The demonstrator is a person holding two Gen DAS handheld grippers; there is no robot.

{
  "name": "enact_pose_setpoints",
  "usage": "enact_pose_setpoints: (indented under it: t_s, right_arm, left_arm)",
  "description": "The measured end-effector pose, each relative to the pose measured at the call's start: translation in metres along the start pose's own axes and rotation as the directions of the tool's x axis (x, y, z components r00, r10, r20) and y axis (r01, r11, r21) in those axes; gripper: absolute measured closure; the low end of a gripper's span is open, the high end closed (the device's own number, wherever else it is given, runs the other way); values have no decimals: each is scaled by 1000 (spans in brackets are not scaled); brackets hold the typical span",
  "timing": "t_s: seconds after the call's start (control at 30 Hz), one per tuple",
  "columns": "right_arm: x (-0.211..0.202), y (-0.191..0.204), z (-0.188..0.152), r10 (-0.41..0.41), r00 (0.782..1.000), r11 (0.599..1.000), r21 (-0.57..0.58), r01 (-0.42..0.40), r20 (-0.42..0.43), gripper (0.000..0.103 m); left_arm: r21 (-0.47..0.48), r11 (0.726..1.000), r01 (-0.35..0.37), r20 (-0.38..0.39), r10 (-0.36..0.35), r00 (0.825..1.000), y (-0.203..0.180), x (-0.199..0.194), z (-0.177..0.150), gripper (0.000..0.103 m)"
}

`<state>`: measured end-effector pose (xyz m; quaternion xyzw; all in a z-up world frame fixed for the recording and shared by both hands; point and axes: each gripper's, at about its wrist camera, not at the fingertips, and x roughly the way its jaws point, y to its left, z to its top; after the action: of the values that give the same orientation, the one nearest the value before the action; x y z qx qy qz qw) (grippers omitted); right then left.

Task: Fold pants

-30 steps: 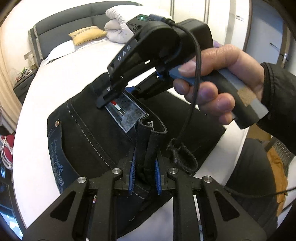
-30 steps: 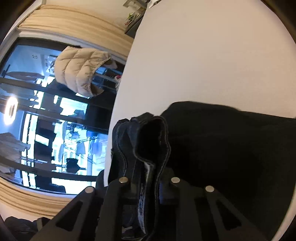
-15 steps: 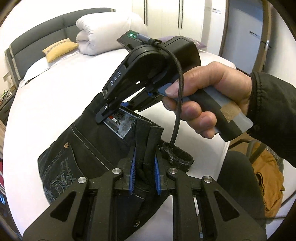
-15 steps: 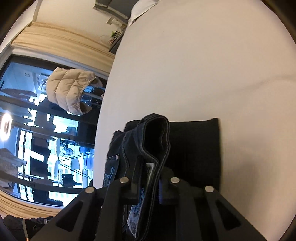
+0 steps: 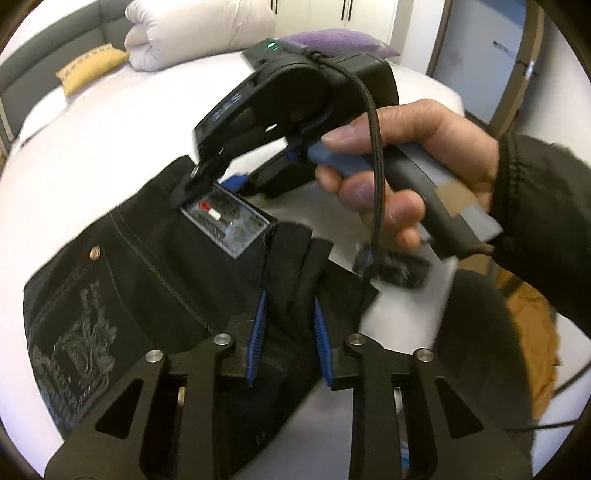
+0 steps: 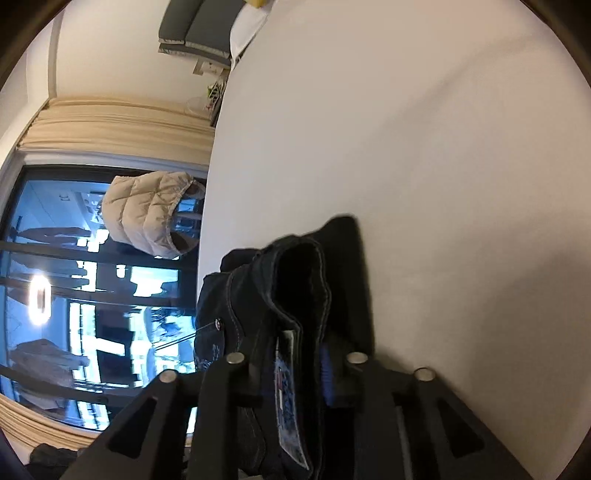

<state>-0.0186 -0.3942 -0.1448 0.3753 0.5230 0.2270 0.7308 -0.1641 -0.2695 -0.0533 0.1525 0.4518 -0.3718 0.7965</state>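
**Both claws lift the jeans' waistband higher off the bed**

The left claw [image 5: 288, 332] is clamped on a bunched fold of the black jeans [image 5: 147, 280], its 2 blue pads pressed against the cloth on either side. The right claw [image 5: 207, 184] grips the waistband just ahead of it, beside the woven label [image 5: 229, 225], with the person's right hand [image 5: 402, 177] wrapped round the handle. In the right wrist view the right claw [image 6: 299, 354] is closed on a thick roll of denim [image 6: 295, 288] that stands up between its fingers.

Compared with 1 second ago, the jeans hang closer to the left claw and cover less of the white bed [image 5: 92, 147]; the embroidered back pocket [image 5: 74, 339] has swung down to the lower left. Beyond the right claw, far more bare bedsheet [image 6: 424, 166] shows, and the spread of dark cloth has shrunk to a narrow strip. The rolled duvet [image 5: 199, 33] and yellow pillow [image 5: 92, 66] lie far ahead.
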Motion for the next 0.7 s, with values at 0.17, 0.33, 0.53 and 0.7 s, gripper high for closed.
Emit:
enact_pose_setpoints:
  t_s: [0.17, 0.33, 0.53, 0.7]
  right_arm:
    - [-40, 28, -8, -100, 993, 992, -69, 105, 62, 69]
    - [-37, 73, -39, -86, 996, 974, -212, 85, 3, 82]
    - [0, 50, -73, -240, 968, 953, -208, 222, -67, 103]
    - [-17, 39, -89, -196, 980, 973, -130, 192, -17, 103]
  left_arm:
    - [-120, 989, 90, 61, -83, 995, 33, -52, -20, 79]
    - [-280, 960, 1, 88, 25, 996, 106, -64, -33, 79]
    - [-381, 921, -81, -21, 79, 997, 164, -21, -32, 79]
    - [-343, 928, -147, -72, 130, 989, 161, -9, -35, 79]
